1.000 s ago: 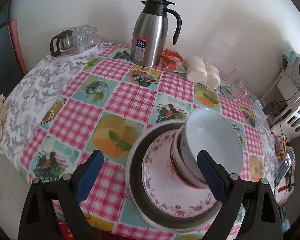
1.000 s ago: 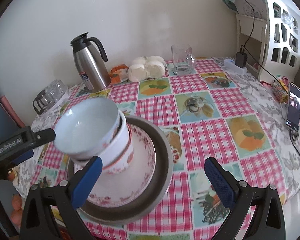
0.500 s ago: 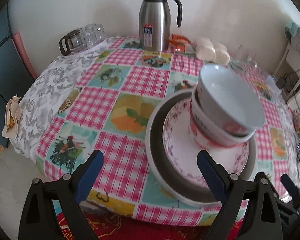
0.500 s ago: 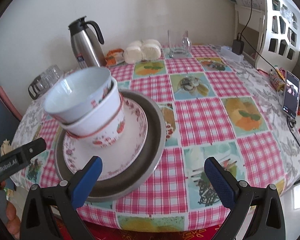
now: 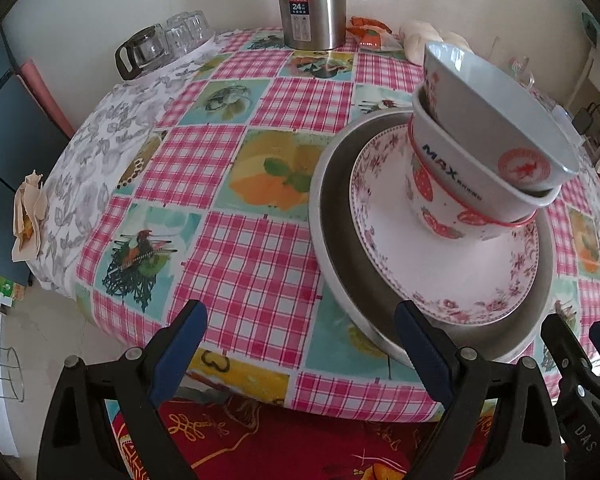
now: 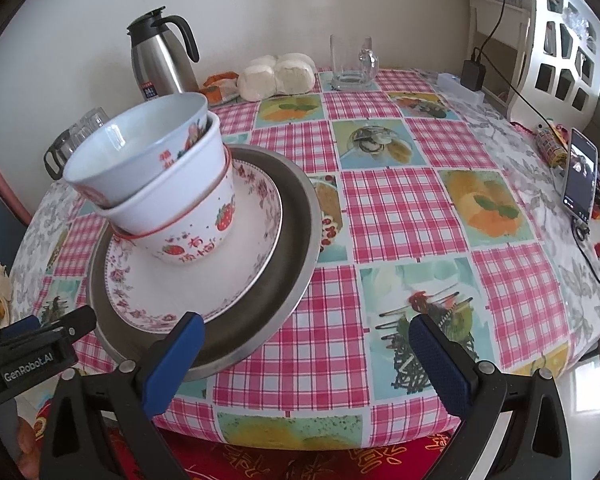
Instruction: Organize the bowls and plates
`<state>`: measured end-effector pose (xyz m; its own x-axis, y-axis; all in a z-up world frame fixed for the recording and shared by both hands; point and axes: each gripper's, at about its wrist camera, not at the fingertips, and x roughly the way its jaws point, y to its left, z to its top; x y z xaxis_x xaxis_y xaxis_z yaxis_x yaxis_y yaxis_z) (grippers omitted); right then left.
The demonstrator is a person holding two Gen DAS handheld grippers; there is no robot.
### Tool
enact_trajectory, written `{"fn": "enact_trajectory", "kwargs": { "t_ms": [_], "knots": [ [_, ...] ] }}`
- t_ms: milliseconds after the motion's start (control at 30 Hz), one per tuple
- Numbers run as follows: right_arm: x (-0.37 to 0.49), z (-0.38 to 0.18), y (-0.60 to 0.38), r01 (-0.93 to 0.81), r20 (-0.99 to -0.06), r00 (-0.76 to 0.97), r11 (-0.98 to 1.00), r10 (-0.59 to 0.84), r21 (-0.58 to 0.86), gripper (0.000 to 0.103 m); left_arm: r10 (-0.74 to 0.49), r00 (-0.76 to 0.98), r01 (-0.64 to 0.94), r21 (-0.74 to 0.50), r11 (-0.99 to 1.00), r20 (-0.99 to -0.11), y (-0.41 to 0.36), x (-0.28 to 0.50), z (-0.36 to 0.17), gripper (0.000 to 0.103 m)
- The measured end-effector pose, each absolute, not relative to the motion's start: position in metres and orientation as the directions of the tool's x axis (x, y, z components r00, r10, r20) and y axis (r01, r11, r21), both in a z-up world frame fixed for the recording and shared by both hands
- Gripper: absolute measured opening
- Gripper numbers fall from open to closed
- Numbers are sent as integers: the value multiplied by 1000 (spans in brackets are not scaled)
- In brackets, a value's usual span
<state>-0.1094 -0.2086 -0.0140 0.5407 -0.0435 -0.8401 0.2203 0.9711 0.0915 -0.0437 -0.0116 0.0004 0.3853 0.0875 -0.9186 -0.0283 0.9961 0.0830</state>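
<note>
Stack sitting near table (image 5: pixel 236 264) front edge: metal tray (image 5: pixel 332 224) at bottom, floral plate (image 5: pixel 460 276) lying inside it, strawberry bowl (image 5: pixel 440 200) standing on plate, MAX bowl (image 5: pixel 476 168) nested in that, top bowl (image 5: pixel 496 120) w/ red emblem resting tilted inside, leaning toward stack's left side per right-wrist view. Same stack in right-wrist view: tray (image 6: pixel 292 256), plate (image 6: pixel 236 268), strawberry bowl (image 6: pixel 196 240), mid bowl (image 6: pixel 168 196), top bowl (image 6: pixel 140 148).

Left gripper (image 5: pixel 300 356) hovering off table's front edge, jaws spread wide, gripping nothing; right-hand blue pad (image 5: pixel 420 348) overlapping tray rim in view, contact — can't tell. Right gripper (image 6: pixel 304 364) also hanging off front edge, jaws spread wide, nothing between; left-hand pad (image 6: pixel 172 360) overlapping tray's near rim, touching or not — can't tell. Left gripper's body showing just left of tray in right-wrist view.

Beyond stack, by wall: steel thermos (image 5: pixel 312 0), orange snack pkt (image 5: pixel 370 32) just beside it, white buns (image 6: pixel 276 74) next along, glass mug (image 6: pixel 350 64) further right. Glass teapot w/ cups (image 5: pixel 160 42) sitting far left of stack, near table's back edge. Smartphone (image 6: pixel 579 174) lying well right of stack, cable attached. White cutout rack (image 6: pixel 564 40) standing past table, far right of stack. Crumpled tissue (image 5: pixel 28 216) hanging at table's left edge.
</note>
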Motion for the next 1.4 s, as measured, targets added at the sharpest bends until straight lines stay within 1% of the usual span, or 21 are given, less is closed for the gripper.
{"fn": "enact_trajectory", "kwargs": {
  "t_ms": [1400],
  "knots": [
    [-109, -17, -208, 216, -848, 527, 974, -54, 73, 103, 90, 355, -20, 89, 996, -931, -14, -39, -10, 95]
  ]
}}
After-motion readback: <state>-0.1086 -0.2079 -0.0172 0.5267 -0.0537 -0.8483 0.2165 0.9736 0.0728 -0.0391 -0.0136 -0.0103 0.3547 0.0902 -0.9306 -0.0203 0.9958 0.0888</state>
